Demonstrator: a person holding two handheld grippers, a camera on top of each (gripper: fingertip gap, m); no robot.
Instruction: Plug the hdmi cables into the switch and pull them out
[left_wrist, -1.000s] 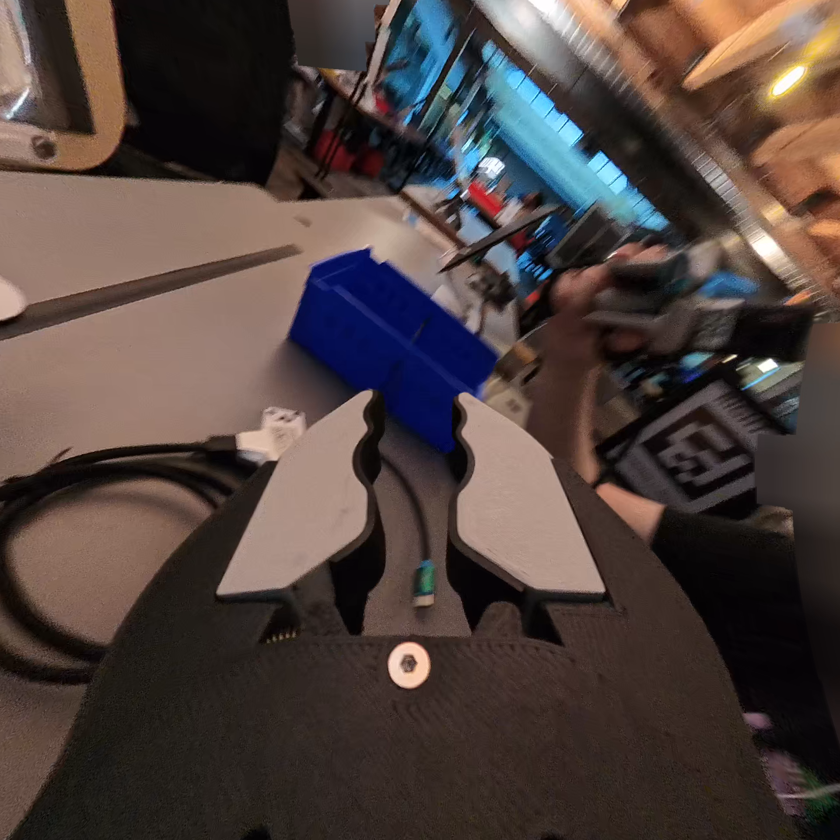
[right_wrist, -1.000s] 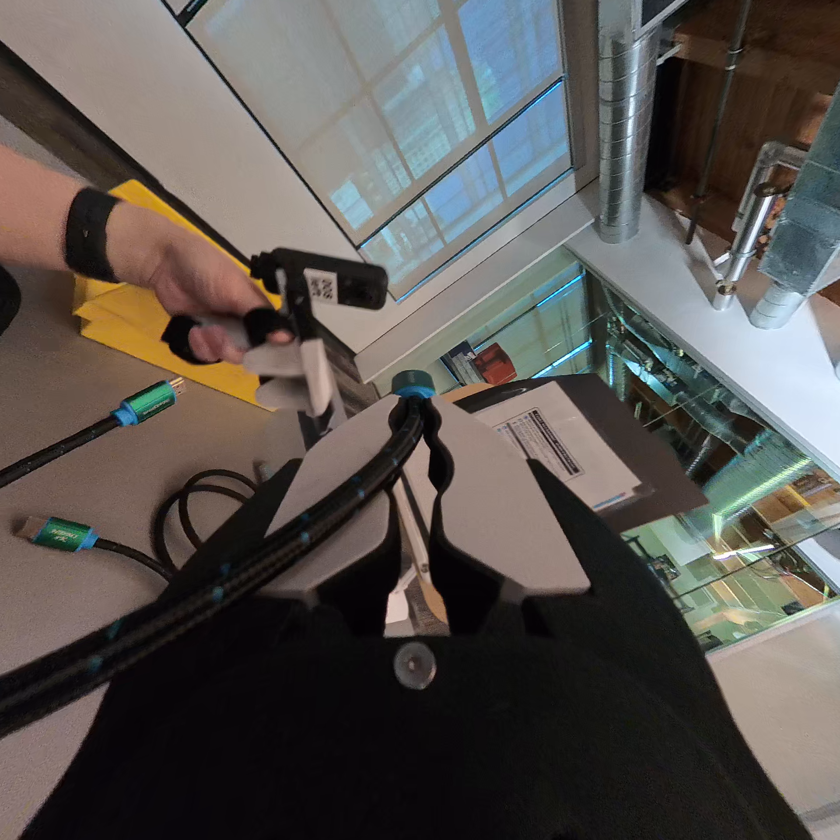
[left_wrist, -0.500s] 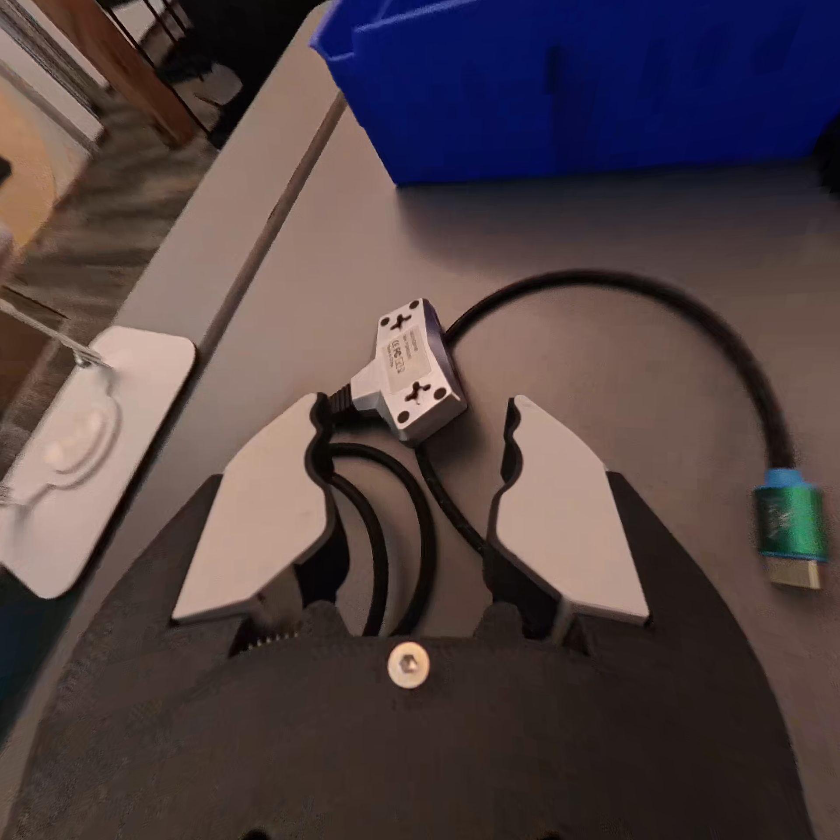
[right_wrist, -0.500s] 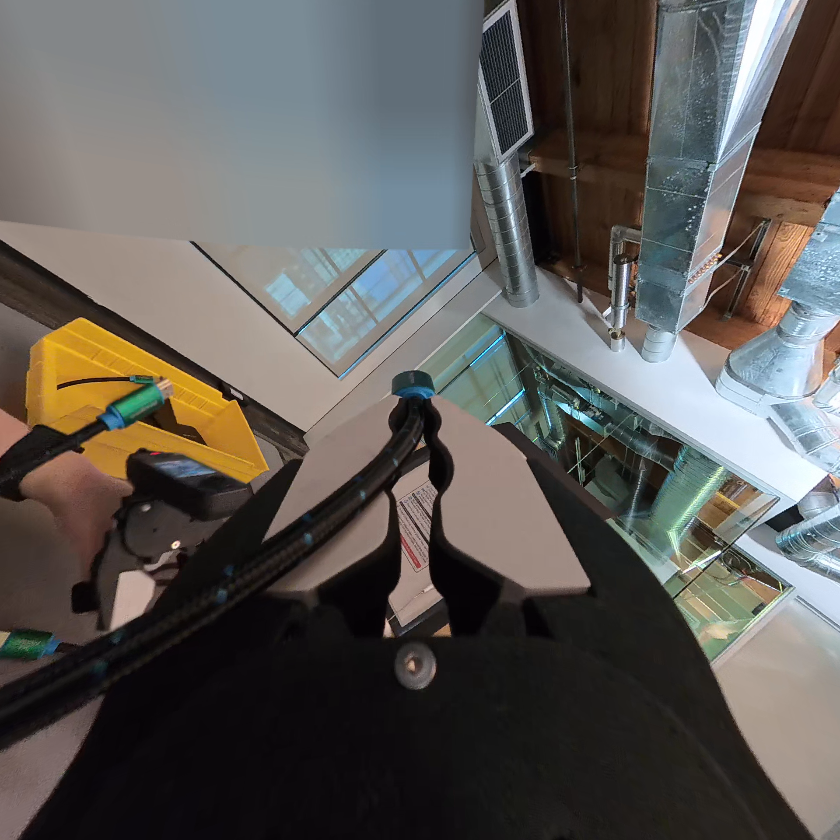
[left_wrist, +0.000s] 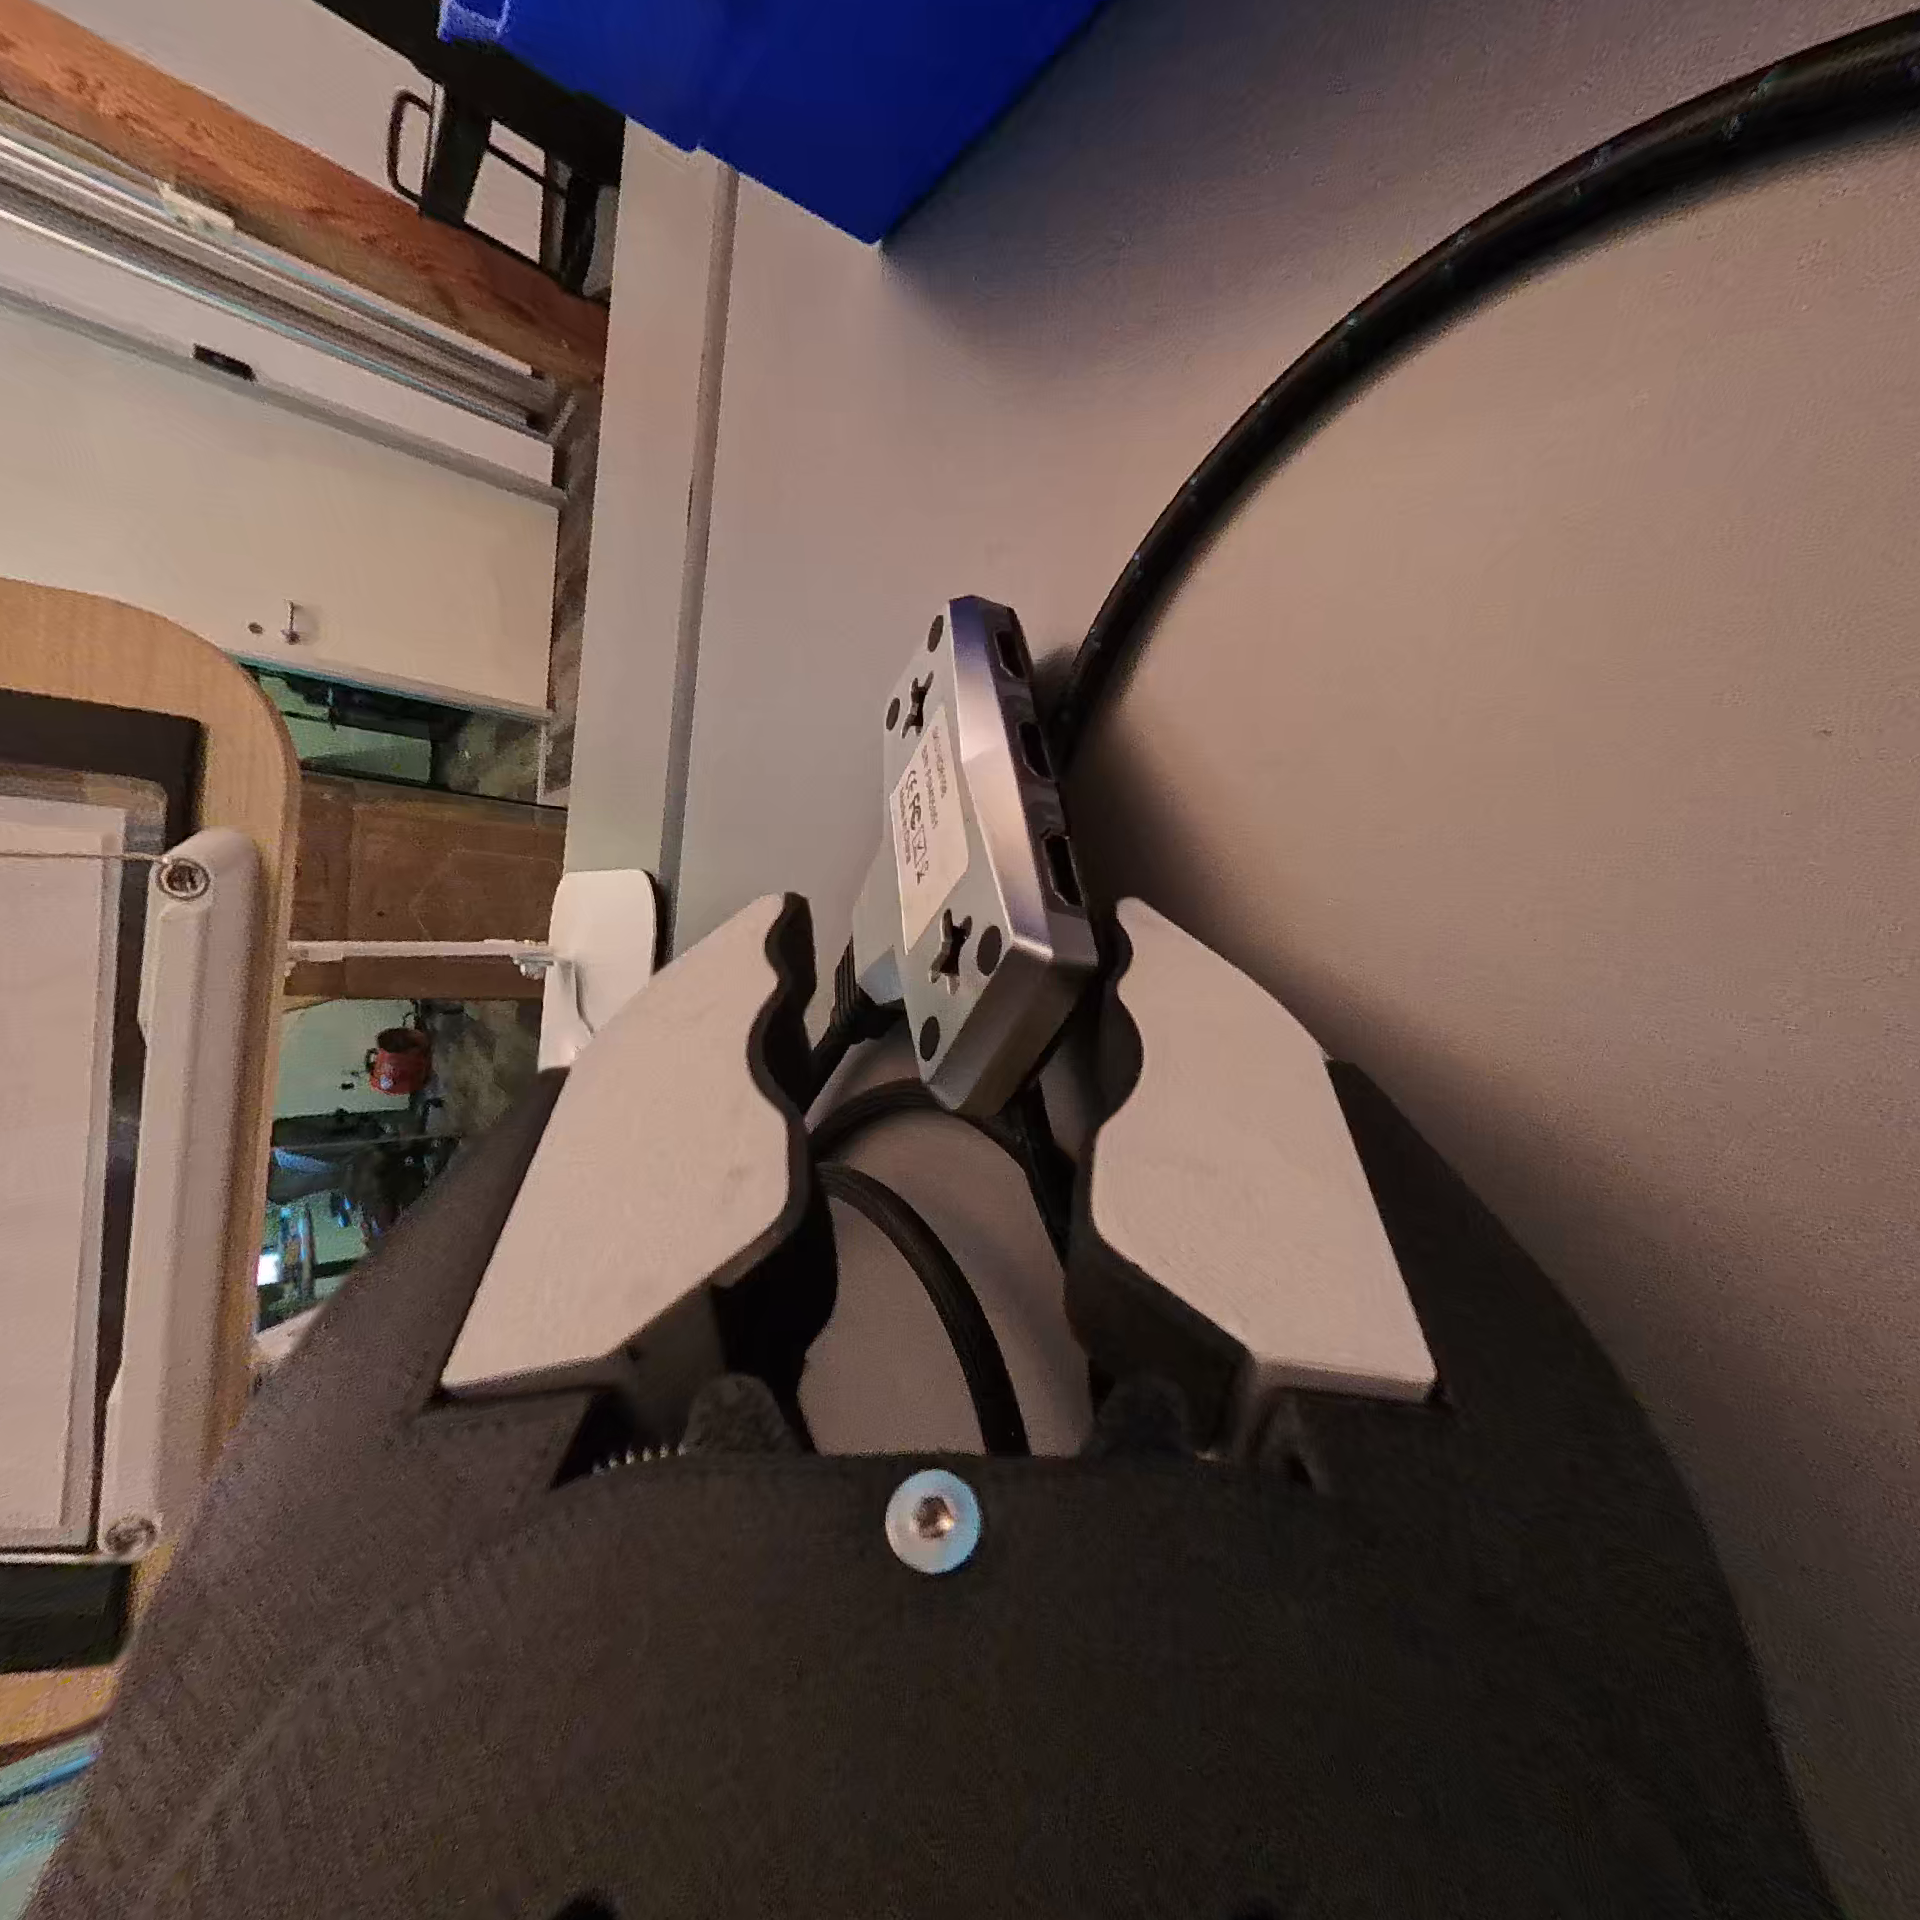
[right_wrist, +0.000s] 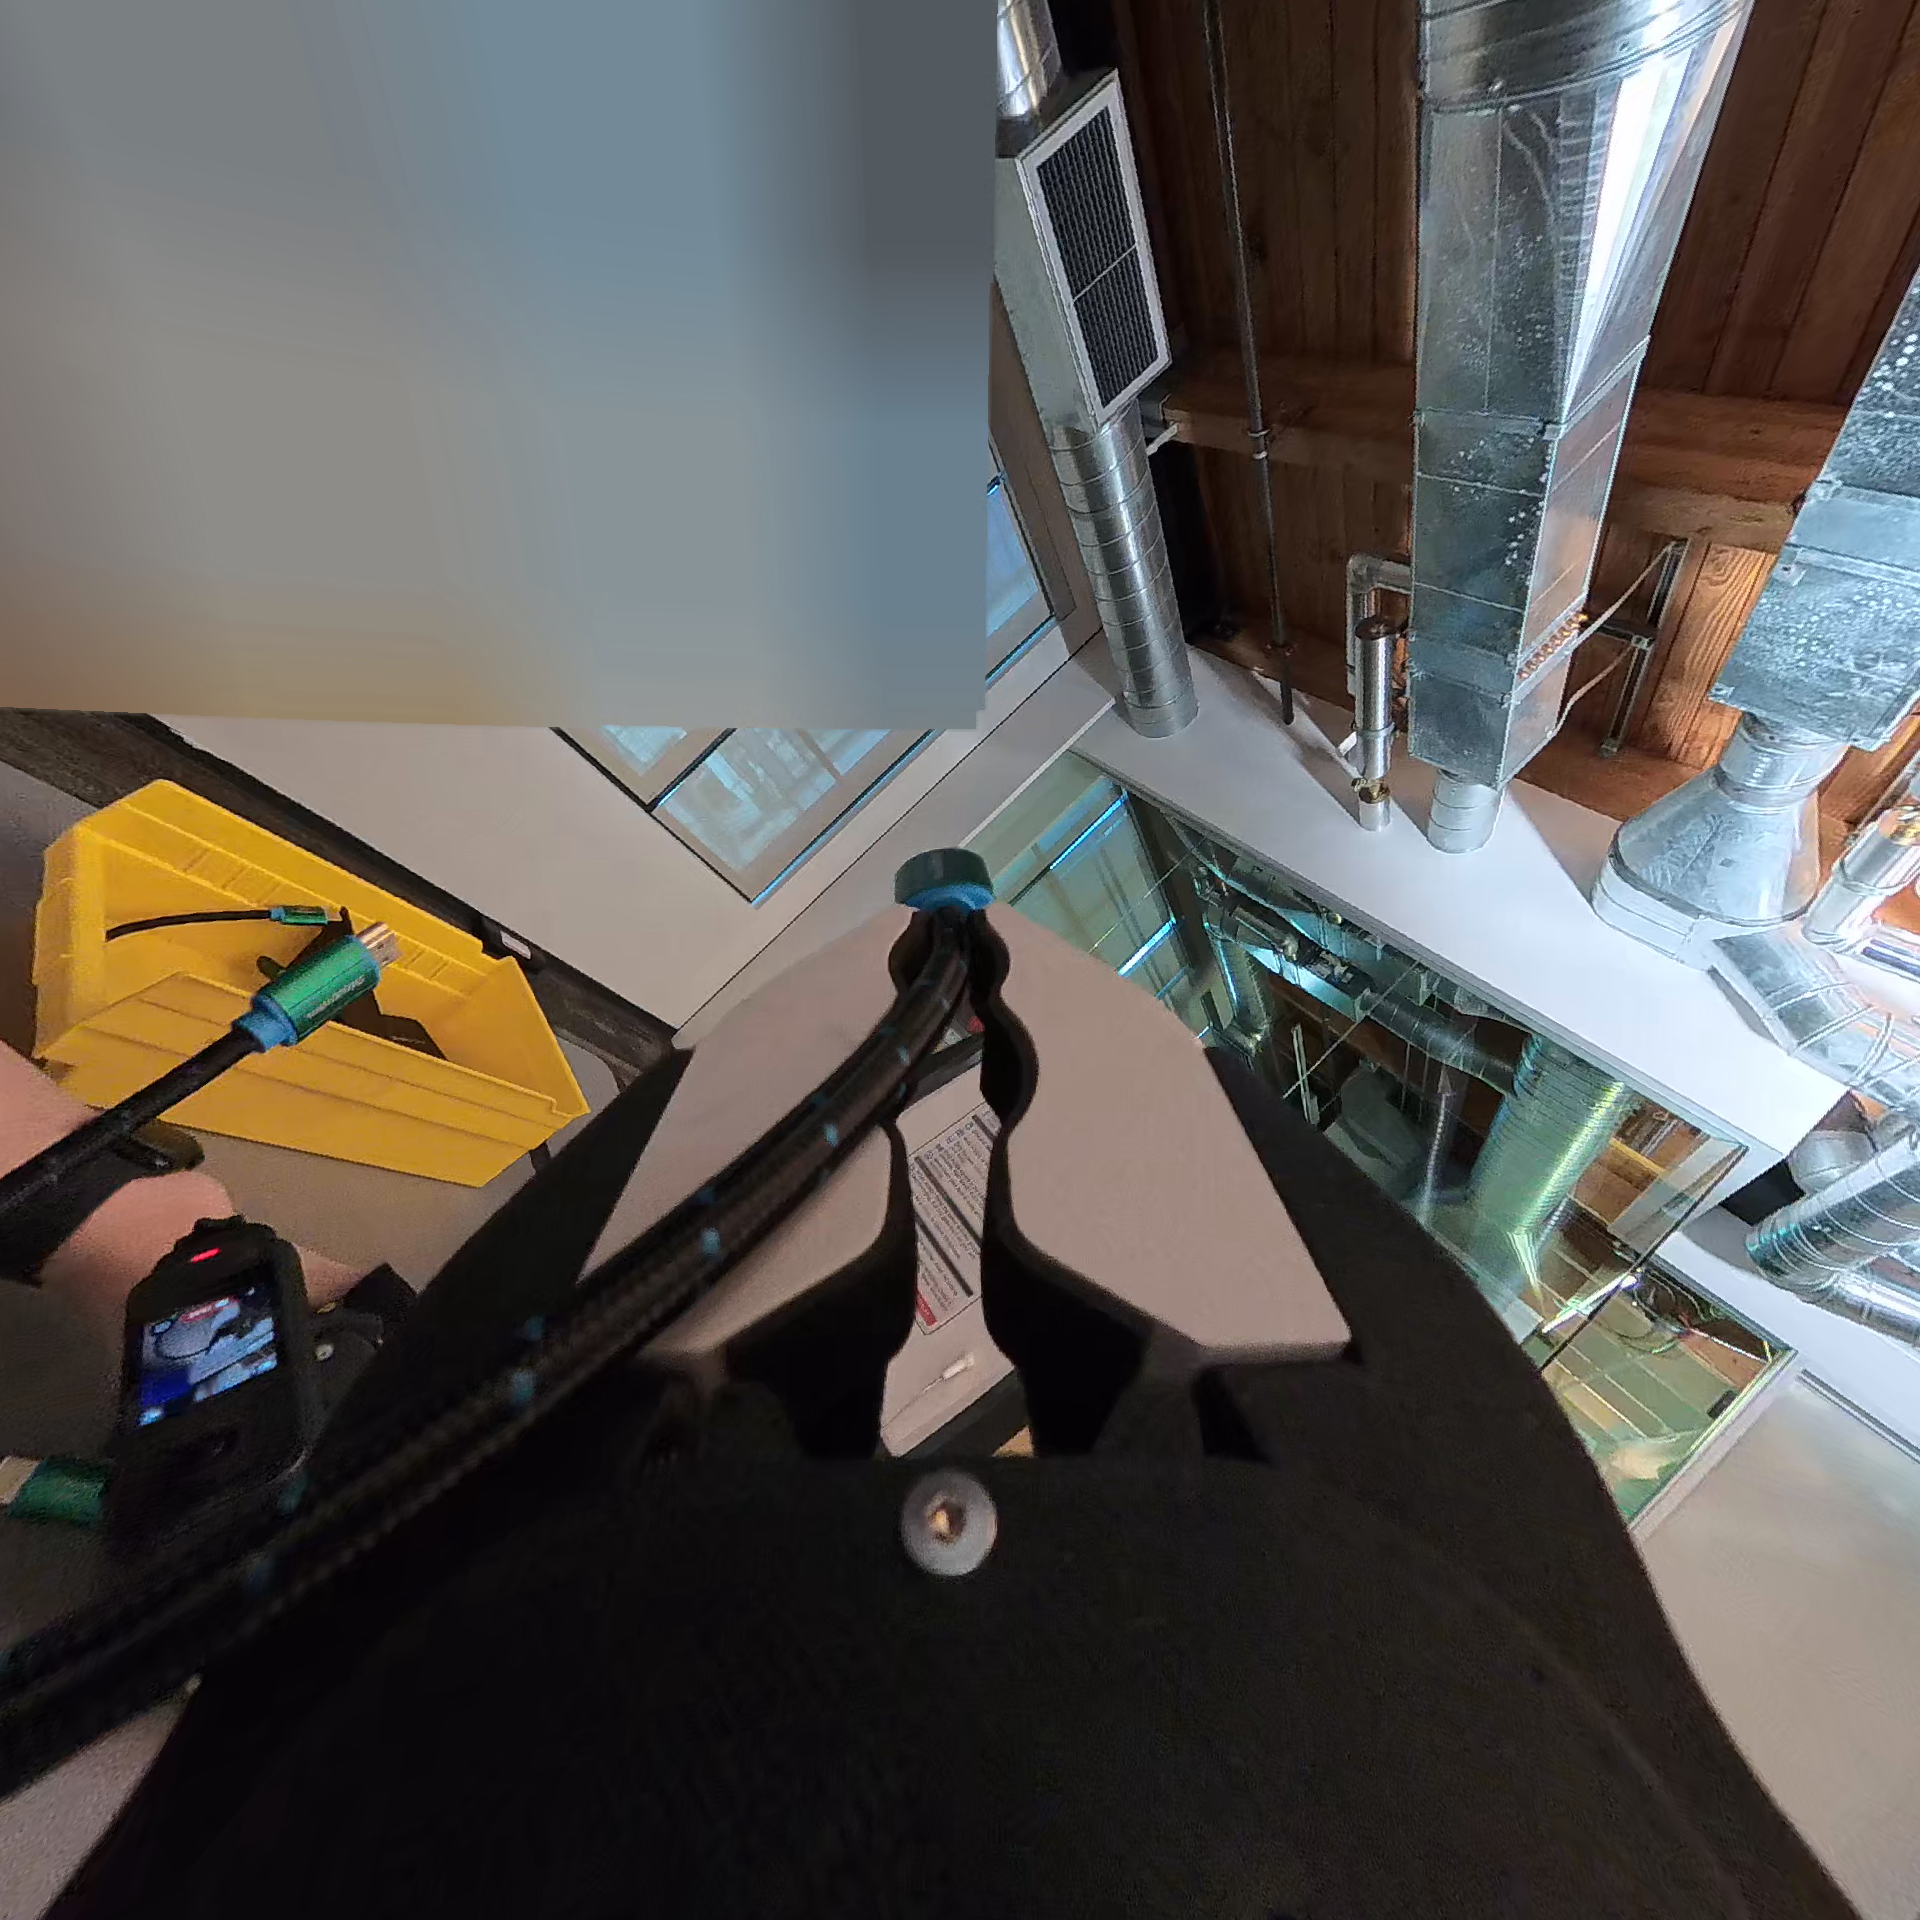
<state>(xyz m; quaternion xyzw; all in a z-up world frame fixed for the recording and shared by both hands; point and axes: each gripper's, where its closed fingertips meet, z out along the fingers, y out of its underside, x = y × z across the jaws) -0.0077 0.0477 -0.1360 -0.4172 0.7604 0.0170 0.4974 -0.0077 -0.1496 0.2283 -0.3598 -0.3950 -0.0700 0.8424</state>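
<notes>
Your grey table (left_wrist: 1507, 727) carries a blue bin (left_wrist: 810, 94) at its far edge, a looping black cable (left_wrist: 1299, 416), and the silver switch (left_wrist: 966, 873). A yellow bin (right_wrist: 312, 1049) sits there too.

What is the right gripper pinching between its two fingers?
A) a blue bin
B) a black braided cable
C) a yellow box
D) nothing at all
B: in the right wrist view the right gripper has its fingers closed on the black braided cable, with the teal plug end poking out just past the fingertips.
</notes>
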